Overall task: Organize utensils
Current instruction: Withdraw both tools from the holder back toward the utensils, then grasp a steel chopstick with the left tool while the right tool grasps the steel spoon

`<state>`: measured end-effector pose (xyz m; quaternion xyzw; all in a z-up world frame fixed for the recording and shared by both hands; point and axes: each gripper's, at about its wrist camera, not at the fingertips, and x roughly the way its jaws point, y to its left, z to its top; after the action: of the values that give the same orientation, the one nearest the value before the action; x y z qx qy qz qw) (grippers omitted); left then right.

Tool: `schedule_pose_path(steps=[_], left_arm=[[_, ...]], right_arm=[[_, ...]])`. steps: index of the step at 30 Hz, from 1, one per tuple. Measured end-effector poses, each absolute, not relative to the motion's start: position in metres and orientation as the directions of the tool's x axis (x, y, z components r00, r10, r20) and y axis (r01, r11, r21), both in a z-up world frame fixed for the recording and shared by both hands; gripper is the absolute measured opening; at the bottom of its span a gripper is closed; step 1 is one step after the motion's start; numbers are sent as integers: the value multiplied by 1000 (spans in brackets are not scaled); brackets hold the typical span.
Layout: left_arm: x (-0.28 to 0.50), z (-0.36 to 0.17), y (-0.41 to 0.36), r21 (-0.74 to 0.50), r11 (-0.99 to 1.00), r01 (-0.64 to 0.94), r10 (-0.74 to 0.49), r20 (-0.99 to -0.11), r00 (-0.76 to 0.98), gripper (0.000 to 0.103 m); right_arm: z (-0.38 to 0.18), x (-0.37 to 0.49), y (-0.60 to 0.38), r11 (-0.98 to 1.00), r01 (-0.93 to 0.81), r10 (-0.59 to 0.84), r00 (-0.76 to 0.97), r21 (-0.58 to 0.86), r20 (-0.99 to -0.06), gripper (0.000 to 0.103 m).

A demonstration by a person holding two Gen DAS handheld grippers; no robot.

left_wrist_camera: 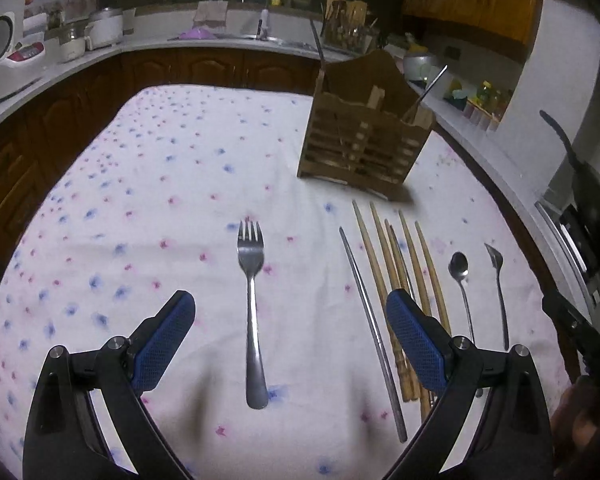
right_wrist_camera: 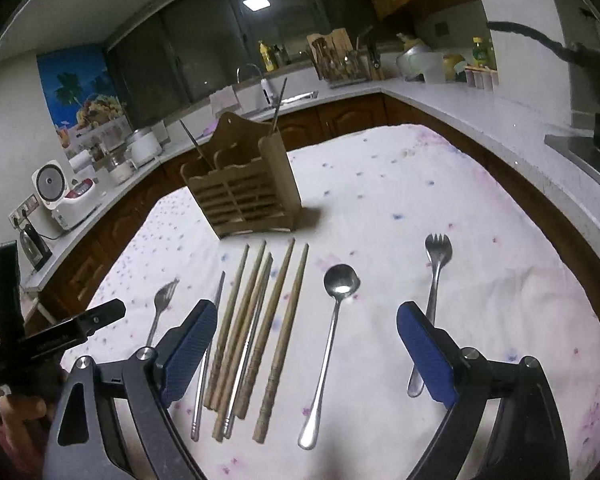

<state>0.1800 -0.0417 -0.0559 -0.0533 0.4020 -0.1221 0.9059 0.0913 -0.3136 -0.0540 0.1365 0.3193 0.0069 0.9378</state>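
On the tabletop (left_wrist_camera: 148,184), far side, stands the wooden caddy (left_wrist_camera: 364,148); nearer lie stiff chopsticks (right_wrist_camera: 256,332), then the slick, thin fork (left_wrist_camera: 252,304), best pinched mid-handle. Left tool (left_wrist_camera: 290,336) and right tool (right_wrist_camera: 306,350) both gape wide, empty.

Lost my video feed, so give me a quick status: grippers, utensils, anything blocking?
Left gripper open over the fork; right gripper open, empty. Chopsticks, spoon loose on tablecloth; wooden holder unobstructed.
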Motion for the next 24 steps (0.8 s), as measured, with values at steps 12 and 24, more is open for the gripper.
schedule_pose_path(steps=[12, 24], left_arm=[[200, -73, -60, -181, 962, 205, -269, -772, 576, 98], [238, -89, -85, -167, 958, 233, -266, -818, 510, 94]], right_arm=[[-73, 113, -317, 964, 85, 106, 742, 250, -662, 90], [-101, 149, -323, 965, 97, 118, 667, 242, -736, 73]])
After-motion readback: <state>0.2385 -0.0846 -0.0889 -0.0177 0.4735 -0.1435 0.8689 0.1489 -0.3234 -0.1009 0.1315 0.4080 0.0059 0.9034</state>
